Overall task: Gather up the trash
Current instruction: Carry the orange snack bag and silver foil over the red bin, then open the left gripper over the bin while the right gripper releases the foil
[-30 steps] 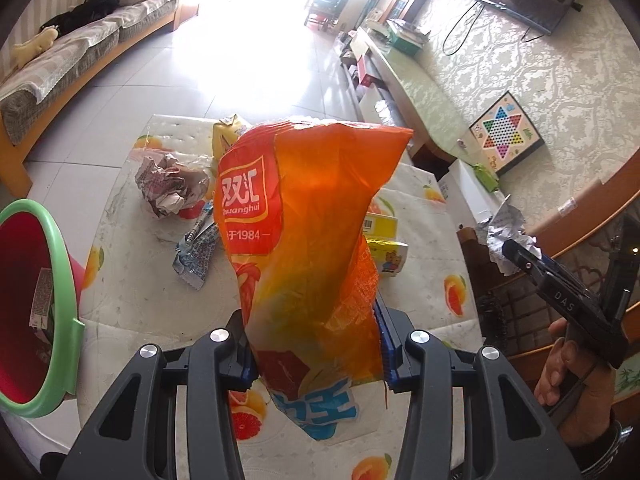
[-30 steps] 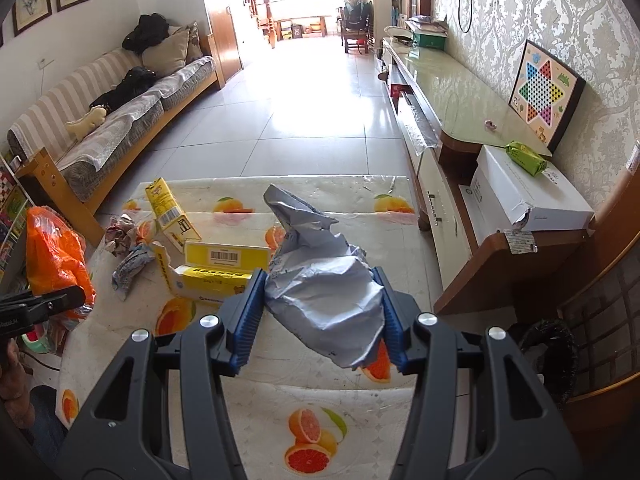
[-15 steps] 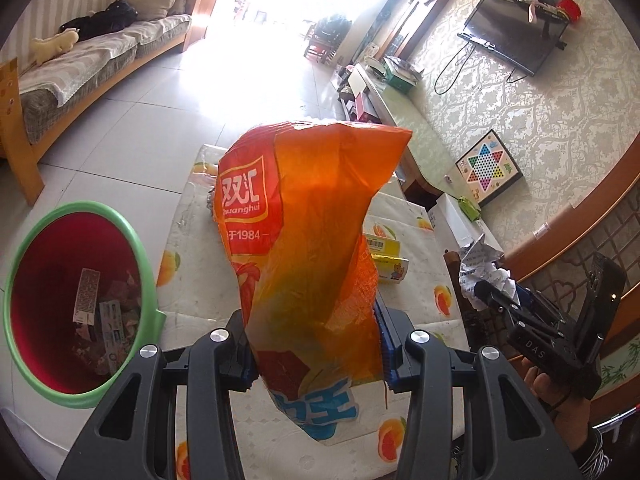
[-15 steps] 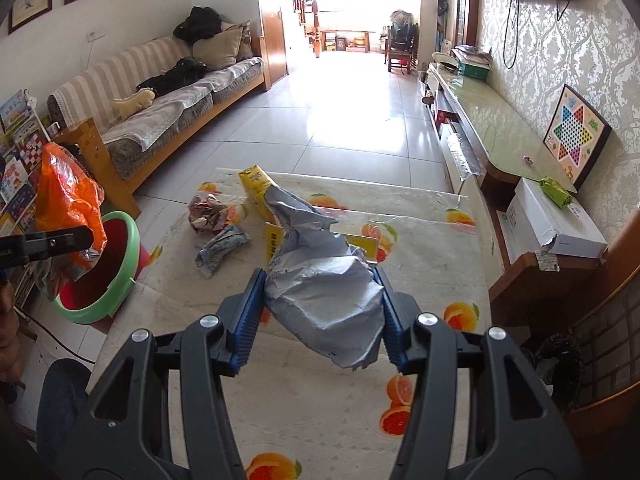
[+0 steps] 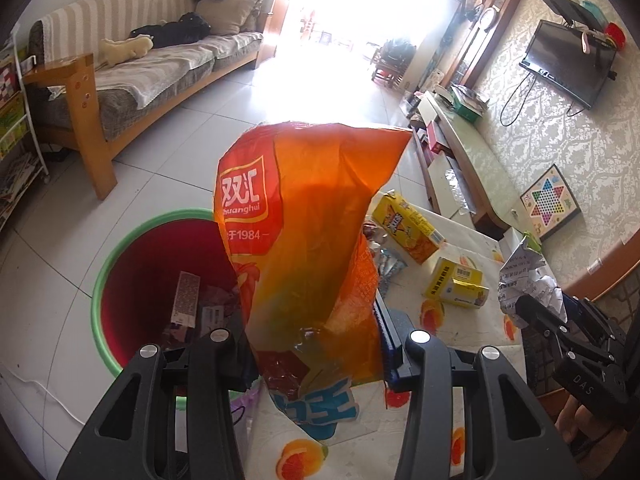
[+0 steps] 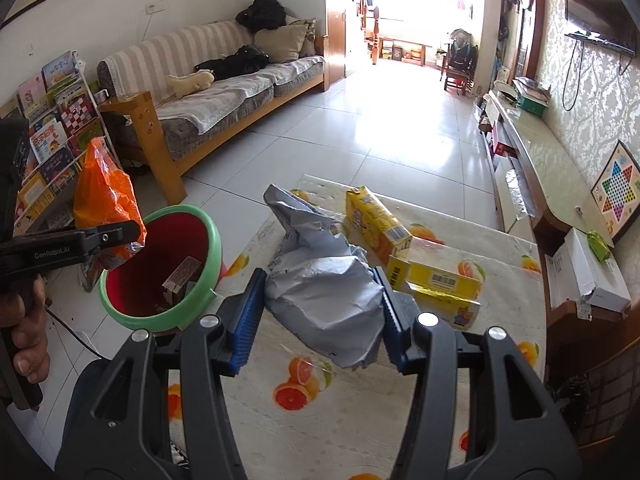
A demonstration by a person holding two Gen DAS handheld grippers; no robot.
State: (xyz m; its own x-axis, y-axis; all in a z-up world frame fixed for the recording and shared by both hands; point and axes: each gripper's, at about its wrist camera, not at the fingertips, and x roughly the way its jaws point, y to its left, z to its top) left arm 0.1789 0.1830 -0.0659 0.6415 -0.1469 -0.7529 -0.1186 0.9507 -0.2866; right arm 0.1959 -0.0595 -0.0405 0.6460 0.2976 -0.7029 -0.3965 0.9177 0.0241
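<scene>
Two pieces of trash are travelling toward the bin. Left gripper (image 5: 316,344) is clamping the crinkly orange plastic snack bag (image 5: 304,248), jaws partly closed on its lower half; bag is now hanging right at the rim of the red bin with green rim (image 5: 100,280), which a second ago was only at the frame edge. Right gripper (image 6: 320,316) is pinching the crumpled grey plastic mailer (image 6: 324,292), jaws about half apart, over the fruit-print tablecloth (image 6: 320,420). From this view the bin has come in on the left. Yellow cardboard cartons (image 6: 400,248) are lying on the cloth behind.
</scene>
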